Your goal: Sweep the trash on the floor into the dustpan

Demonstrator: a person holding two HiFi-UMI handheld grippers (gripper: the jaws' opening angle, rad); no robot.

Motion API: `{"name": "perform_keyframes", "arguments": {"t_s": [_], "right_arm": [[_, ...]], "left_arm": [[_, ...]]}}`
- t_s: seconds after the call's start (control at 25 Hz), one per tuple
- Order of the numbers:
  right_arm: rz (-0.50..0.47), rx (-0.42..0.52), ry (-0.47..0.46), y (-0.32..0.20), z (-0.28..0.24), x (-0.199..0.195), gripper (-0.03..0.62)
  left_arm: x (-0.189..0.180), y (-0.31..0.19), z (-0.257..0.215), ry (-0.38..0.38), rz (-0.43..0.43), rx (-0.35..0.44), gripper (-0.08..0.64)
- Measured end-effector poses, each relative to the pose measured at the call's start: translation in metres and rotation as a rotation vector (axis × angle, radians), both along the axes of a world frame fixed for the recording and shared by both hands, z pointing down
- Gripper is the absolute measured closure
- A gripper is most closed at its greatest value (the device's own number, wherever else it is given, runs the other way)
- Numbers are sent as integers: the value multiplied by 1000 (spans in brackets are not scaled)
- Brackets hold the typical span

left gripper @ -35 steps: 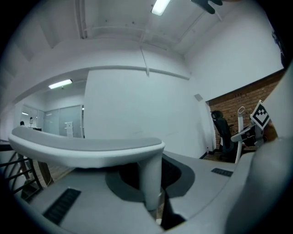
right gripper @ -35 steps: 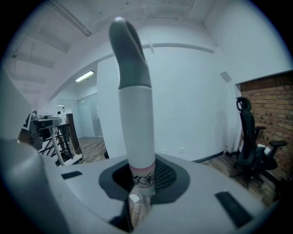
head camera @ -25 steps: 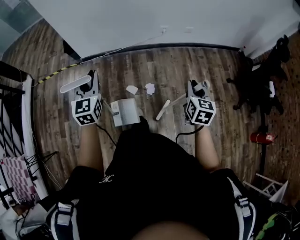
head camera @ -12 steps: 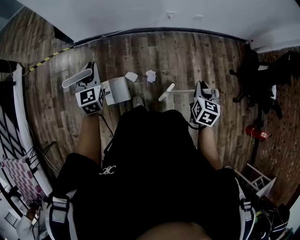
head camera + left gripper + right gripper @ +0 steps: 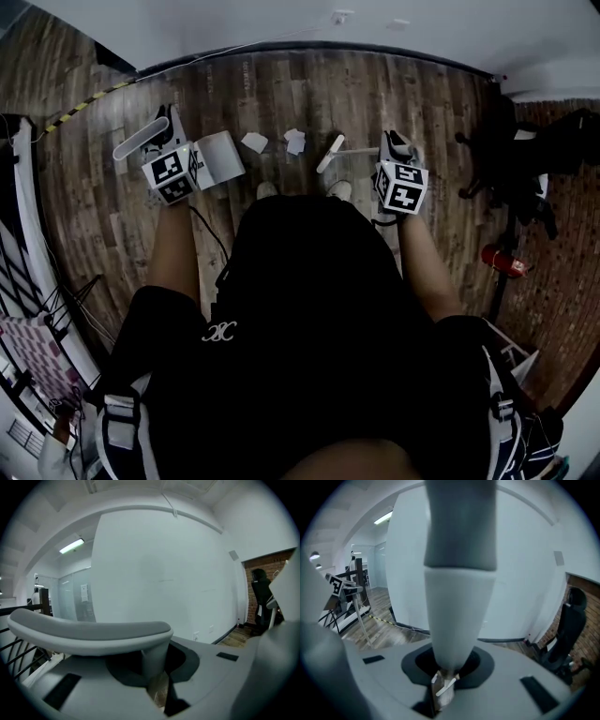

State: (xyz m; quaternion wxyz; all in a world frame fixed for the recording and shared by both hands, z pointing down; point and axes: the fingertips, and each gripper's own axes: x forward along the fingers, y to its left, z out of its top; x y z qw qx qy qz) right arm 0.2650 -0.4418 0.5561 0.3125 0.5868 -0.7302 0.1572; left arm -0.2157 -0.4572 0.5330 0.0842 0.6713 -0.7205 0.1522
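The left gripper [image 5: 162, 141] is clenched on the long grey-white handle [image 5: 89, 632] of the white plastic dustpan [image 5: 219, 157]. The right gripper [image 5: 395, 156] is clamped around the round grey and white broom stick [image 5: 459, 597]. Both are held low in front of the person's feet.

A little farther, the flat pan lies to the left and the narrow white broom head [image 5: 330, 153] to the right. Between them, two small white crumpled paper scraps [image 5: 254, 142] [image 5: 295, 142] rest on the dark wooden plank floor [image 5: 375, 103]. One is just beside the pan and the other is nearer the broom head.

The pan surface looks bare, so I judge that the sweeping itself is not yet done: the tools are gripped and in place, but both scraps are left to push in. The scraps seem light and loose, and a quick stroke could scatter them.
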Motion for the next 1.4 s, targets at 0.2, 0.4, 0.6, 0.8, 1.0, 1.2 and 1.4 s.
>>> {"name": "perform_keyframes", "arguments": {"t_s": [0.2, 0.4, 0.6, 0.8, 1.0, 1.2, 1.4], "right_arm": [[-1, 5, 23, -29, 11, -12, 534], [-53, -13, 32, -61, 17, -54, 534], [-130, -31, 22, -82, 26, -123, 532], [-242, -62, 8, -82, 37, -189, 533], [-361, -98, -24, -71, 46, -249, 533], [-450, -107, -56, -60, 50, -300, 532], [-473, -105, -136, -58, 45, -337, 532]], "left_arm": [[11, -11, 15, 25, 56, 24, 518], [14, -19, 50, 69, 70, 14, 518], [7, -10, 79, 109, 72, -11, 518], [-11, 9, 92, 141, 28, -12, 518], [-22, 20, 93, 143, 32, -2, 518], [-11, 27, 96, 156, 71, 17, 518], [3, 36, 101, 174, 112, -5, 518]]}}
